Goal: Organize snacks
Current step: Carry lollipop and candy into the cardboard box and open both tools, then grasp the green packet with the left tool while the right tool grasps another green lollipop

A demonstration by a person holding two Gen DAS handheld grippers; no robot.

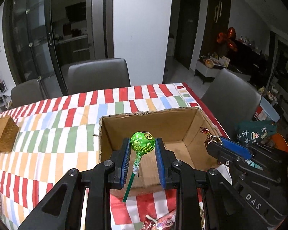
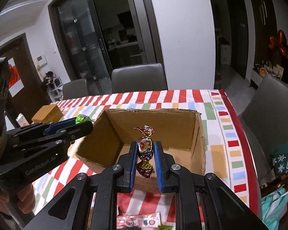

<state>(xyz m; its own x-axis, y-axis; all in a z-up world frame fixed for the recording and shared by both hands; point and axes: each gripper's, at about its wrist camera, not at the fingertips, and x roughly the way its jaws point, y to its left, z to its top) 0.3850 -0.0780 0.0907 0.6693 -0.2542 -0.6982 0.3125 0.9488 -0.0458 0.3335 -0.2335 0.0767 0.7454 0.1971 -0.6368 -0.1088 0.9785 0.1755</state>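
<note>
My left gripper (image 1: 142,143) is shut on a green lollipop (image 1: 142,141); its green stick hangs down toward the near wall of an open cardboard box (image 1: 144,122). My right gripper (image 2: 145,146) is shut on a foil-wrapped candy (image 2: 145,146), red and gold, held above the same box (image 2: 153,118). Each gripper shows in the other's view: the right one (image 1: 217,140) at the box's right side, the left one (image 2: 82,121) at its left side. The box inside looks empty.
The box stands on a table with a red, white and pastel checked cloth (image 1: 67,115). A small gold box (image 1: 2,134) sits at the left. Snack packets (image 2: 138,220) lie at the near edge. Grey chairs (image 1: 96,74) stand behind and right of the table.
</note>
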